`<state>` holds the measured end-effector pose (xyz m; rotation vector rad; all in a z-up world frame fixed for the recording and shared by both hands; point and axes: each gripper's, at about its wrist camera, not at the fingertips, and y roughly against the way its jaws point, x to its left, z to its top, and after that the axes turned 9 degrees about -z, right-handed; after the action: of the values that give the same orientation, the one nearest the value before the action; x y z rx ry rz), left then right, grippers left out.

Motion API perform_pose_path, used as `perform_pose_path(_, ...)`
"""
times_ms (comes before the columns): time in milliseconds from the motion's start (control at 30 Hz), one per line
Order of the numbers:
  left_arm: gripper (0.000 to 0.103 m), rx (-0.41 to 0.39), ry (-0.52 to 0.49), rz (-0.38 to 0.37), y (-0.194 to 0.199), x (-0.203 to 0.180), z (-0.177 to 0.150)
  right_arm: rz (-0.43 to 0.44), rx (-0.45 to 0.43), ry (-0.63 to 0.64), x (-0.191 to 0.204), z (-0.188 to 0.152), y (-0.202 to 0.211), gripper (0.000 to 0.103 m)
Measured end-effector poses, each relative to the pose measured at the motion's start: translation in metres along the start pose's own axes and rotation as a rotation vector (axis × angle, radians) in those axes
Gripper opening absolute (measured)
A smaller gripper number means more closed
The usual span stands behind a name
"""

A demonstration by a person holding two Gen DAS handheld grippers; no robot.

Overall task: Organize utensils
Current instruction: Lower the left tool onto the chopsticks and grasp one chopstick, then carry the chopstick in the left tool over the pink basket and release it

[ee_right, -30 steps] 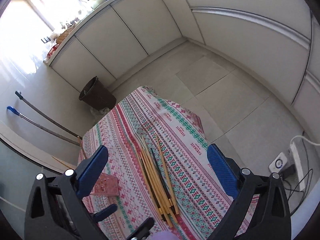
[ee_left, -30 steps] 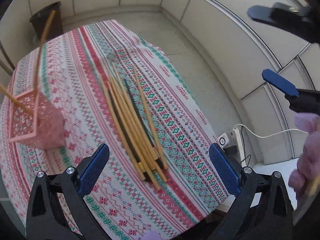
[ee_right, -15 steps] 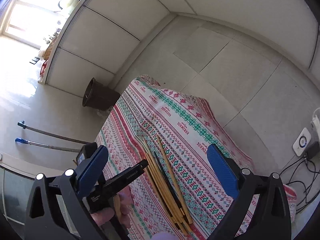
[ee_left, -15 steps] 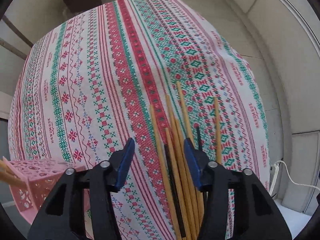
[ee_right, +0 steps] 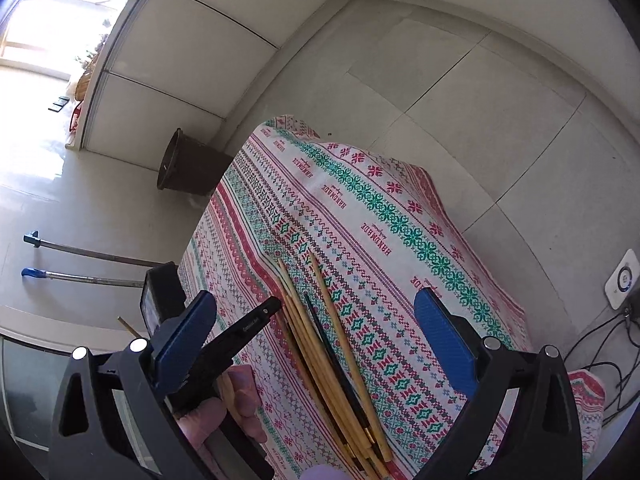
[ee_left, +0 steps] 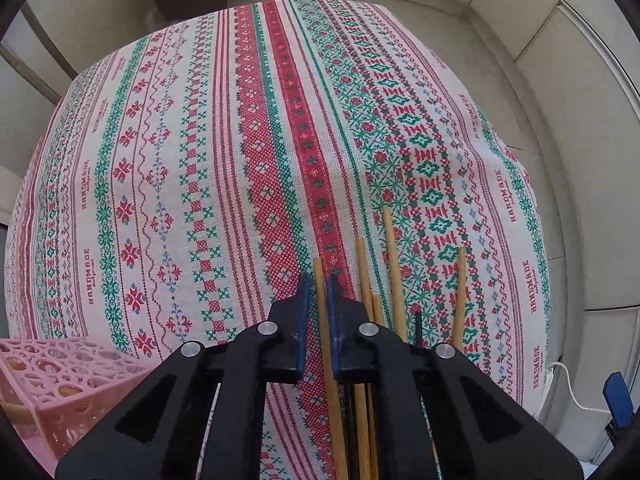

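A single bamboo chopstick point(ee_left: 323, 320) is being pinched between the nearly closed blue pads of the left gripper point(ee_left: 316, 292), low over the patterned tablecloth point(ee_left: 224, 160). The remaining chopsticks point(ee_right: 332, 352), mostly bamboo with a dark one among them, are being left in a loose bundle on the cloth just right of the pinched one. A pink perforated basket point(ee_left: 52, 380) is being seen at the left gripper's lower left, with bamboo sticks inside. The right gripper point(ee_right: 316, 332) is being held above the table with its fingers spread wide, nothing between them.
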<state>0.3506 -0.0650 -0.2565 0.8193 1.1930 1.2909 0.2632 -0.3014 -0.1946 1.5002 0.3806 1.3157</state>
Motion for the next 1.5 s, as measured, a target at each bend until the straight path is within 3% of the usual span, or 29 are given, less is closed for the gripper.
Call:
perform_pose_path(100, 0.007, -0.001, -0.023, 0.002, -0.004, -0.006, -0.004, 0.013, 0.021, -0.018, -0.004, 0.002, -0.005, 0.096)
perform_pose_path(233, 0.005, -0.031, -0.142, 0.044, -0.006, -0.025, -0.024, -0.015, 0.060, -0.044, -0.011, 0.003, -0.022, 0.096)
perform_pose_path(433, 0.004, -0.042, -0.289, 0.072, 0.009, -0.034, -0.080, -0.096, 0.035, -0.018, -0.013, 0.007, -0.044, 0.096)
perform_pose_path(533, 0.004, -0.070, -0.374, 0.086, 0.033, -0.031, -0.120, -0.133, 0.038, 0.037, -0.003, 0.007, -0.059, 0.096)
perform_pose_path(700, 0.004, -0.118, -0.374, -0.005, 0.086, -0.016, -0.173, -0.265, 0.026, 0.241, 0.034, -0.009, -0.091, 0.095)
perform_pose_path(800, 0.004, -0.162, -0.384, -0.048, 0.116, -0.009, -0.186, -0.338, -0.011, 0.326, 0.049, -0.013, -0.107, 0.086)
perform_pose_path(833, 0.004, -0.182, -0.386, -0.063, 0.125, -0.009, -0.190, -0.345, -0.001, 0.338, 0.051, -0.013, -0.113, 0.075)
perform_pose_path(900, 0.004, -0.209, -0.402, -0.072, 0.134, -0.012, -0.195, -0.373, -0.020, 0.367, 0.056, -0.013, -0.119, 0.066)
perform_pose_path(933, 0.004, -0.223, -0.406, -0.079, 0.139, -0.011, -0.196, -0.386, -0.028, 0.388, 0.059, -0.014, -0.122, 0.054)
perform_pose_path(1033, 0.004, -0.233, -0.393, -0.113, 0.147, -0.005, -0.195, -0.419, -0.040, 0.430, 0.066, -0.018, -0.127, 0.049)
perform_pose_path(1200, 0.004, -0.256, -0.360, -0.132, 0.159, 0.009, -0.196, -0.567, -0.118, 0.615, 0.088, -0.048, -0.135, 0.048)
perform_pose_path(1267, 0.004, -0.265, -0.350, -0.134, 0.164, 0.013, -0.196, -0.537, -0.121, 0.636, 0.092, -0.053, -0.135, 0.028)
perform_pose_path(1300, 0.004, -0.271, -0.347, -0.136, 0.166, 0.014, -0.197, -0.525, -0.116, 0.632, 0.092, -0.053, -0.135, 0.024)
perform_pose_path(1367, 0.004, -0.280, -0.344, -0.144, 0.171, 0.017, -0.199, -0.477, -0.100, 0.592, 0.088, -0.049, -0.132, 0.006)
perform_pose_path(1500, 0.004, -0.289, -0.324, -0.174, 0.180, 0.023, -0.199, -0.347, -0.109, 0.436, 0.068, -0.033, -0.110, 0.006)
